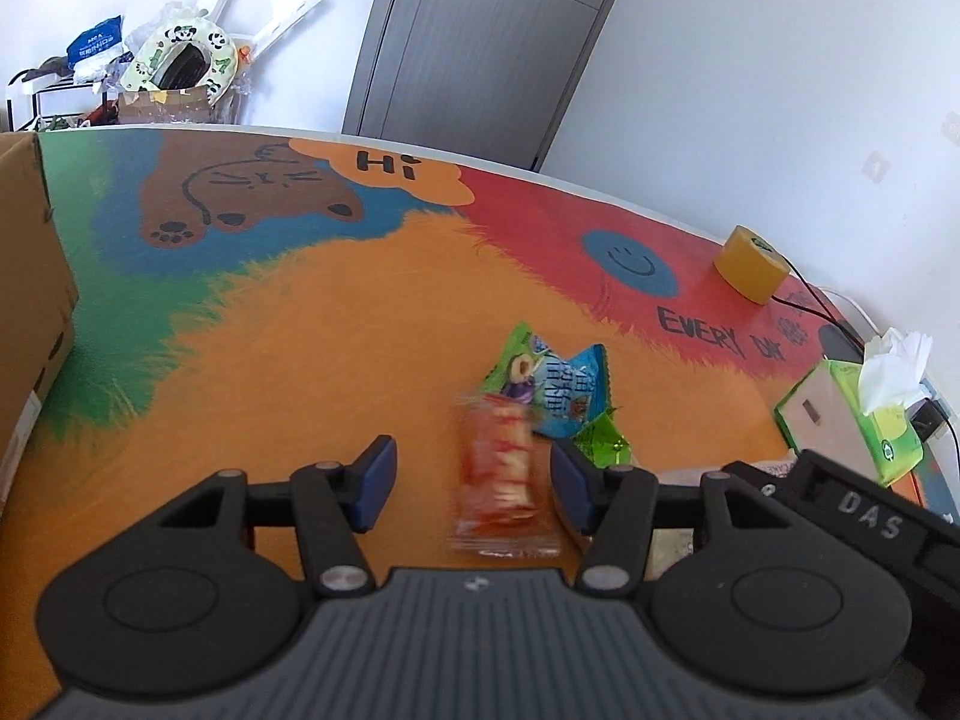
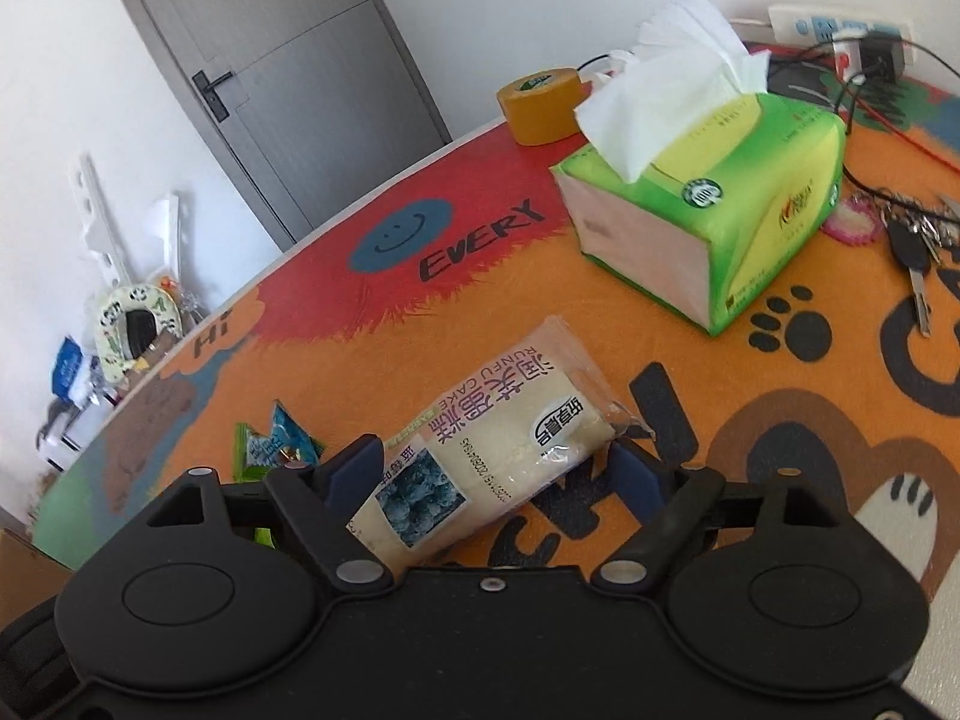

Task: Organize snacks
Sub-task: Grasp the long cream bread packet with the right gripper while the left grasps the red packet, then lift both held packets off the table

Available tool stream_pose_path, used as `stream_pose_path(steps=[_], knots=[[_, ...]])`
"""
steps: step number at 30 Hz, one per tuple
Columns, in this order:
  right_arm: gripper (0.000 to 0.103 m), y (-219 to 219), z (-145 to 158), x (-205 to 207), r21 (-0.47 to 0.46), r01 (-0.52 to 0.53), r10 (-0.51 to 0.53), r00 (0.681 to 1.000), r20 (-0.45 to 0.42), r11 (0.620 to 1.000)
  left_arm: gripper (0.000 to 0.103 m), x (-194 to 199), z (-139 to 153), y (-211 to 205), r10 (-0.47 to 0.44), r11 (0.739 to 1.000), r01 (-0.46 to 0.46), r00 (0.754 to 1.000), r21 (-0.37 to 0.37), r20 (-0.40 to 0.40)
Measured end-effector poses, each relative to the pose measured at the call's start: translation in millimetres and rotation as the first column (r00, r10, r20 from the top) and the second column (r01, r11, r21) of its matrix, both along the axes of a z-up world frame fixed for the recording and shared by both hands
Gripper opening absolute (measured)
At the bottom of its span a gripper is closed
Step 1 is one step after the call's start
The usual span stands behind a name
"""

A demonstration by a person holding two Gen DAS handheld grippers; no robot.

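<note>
My left gripper [image 1: 474, 480] is open low over the colourful table mat [image 1: 336, 324]. A red snack packet [image 1: 498, 480], blurred, is between its blue pads, close to the right one and clear of the left. Just beyond lie a green nut packet [image 1: 519, 363], a blue packet [image 1: 570, 390] and a shiny green one [image 1: 606, 441]. My right gripper [image 2: 498, 468] is open around a pale cake packet [image 2: 504, 420] lying aslant on the mat. I cannot tell whether the left pad touches it. The blue packet [image 2: 282, 438] shows to its left.
A cardboard box [image 1: 30, 300] stands at the left edge. A green tissue box [image 2: 708, 210], a yellow tape roll [image 2: 540, 102], keys [image 2: 912, 240], cables and a power strip [image 2: 840, 27] crowd the right side. The right gripper's black housing [image 1: 852, 510] sits beside my left gripper.
</note>
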State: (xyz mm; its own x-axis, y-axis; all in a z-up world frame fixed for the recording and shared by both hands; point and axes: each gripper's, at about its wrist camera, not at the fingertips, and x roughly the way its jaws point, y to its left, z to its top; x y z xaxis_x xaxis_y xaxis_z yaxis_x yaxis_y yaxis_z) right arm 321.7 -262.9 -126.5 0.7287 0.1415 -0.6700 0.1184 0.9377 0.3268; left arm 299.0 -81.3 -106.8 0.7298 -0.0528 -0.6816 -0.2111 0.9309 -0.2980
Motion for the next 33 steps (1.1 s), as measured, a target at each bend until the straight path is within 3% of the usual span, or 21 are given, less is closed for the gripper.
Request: stream_pose_path(steps=[5,10,14,17,19,27,29,33], knots=[[0.081,3.0,-1.4,-10.5,-0.057,-0.028,0.030,0.999,0.019,0.998,0.054,-0.3,-1.4,-1.0,-0.004,1.000,0.005,1.000,-0.011,0.015],[0.073,-3.2,0.4,-19.1,-0.053,-0.036,0.037,0.999,0.018,0.998,0.037,-0.4,-3.6,-2.5,-0.009,1.000,0.009,1.000,0.000,0.027],[0.072,-6.7,4.5,-19.6,-0.037,-0.019,0.019,1.000,0.000,0.999,0.024,-3.6,-5.9,-0.7,-0.024,1.000,0.024,0.999,0.006,0.032],[0.076,-2.5,6.6,-14.6,-0.020,-0.015,0.015,1.000,0.011,1.000,0.022,-6.7,-5.0,6.4,-0.029,0.999,0.030,0.999,-0.027,0.027],[0.085,4.1,5.8,-8.3,-0.036,-0.003,0.003,1.000,0.007,0.999,0.022,-7.3,-4.7,12.8,-0.028,0.999,0.029,0.999,-0.043,0.021],[0.091,24.7,-1.2,8.4,-0.112,0.042,-0.043,0.999,-0.011,0.993,0.021,-12.4,-4.6,32.2,0.004,0.999,-0.003,1.000,-0.048,0.018],[0.087,26.8,-1.3,6.8,-0.122,0.033,-0.035,0.999,-0.008,0.992,0.021,-13.4,-4.4,33.3,0.005,0.999,-0.004,1.000,-0.050,0.017],[0.051,23.7,1.4,0.3,-0.077,-0.016,0.016,1.000,0.006,0.997,0.021,-16.4,-3.3,32.9,0.014,0.997,-0.014,1.000,-0.081,0.002]])
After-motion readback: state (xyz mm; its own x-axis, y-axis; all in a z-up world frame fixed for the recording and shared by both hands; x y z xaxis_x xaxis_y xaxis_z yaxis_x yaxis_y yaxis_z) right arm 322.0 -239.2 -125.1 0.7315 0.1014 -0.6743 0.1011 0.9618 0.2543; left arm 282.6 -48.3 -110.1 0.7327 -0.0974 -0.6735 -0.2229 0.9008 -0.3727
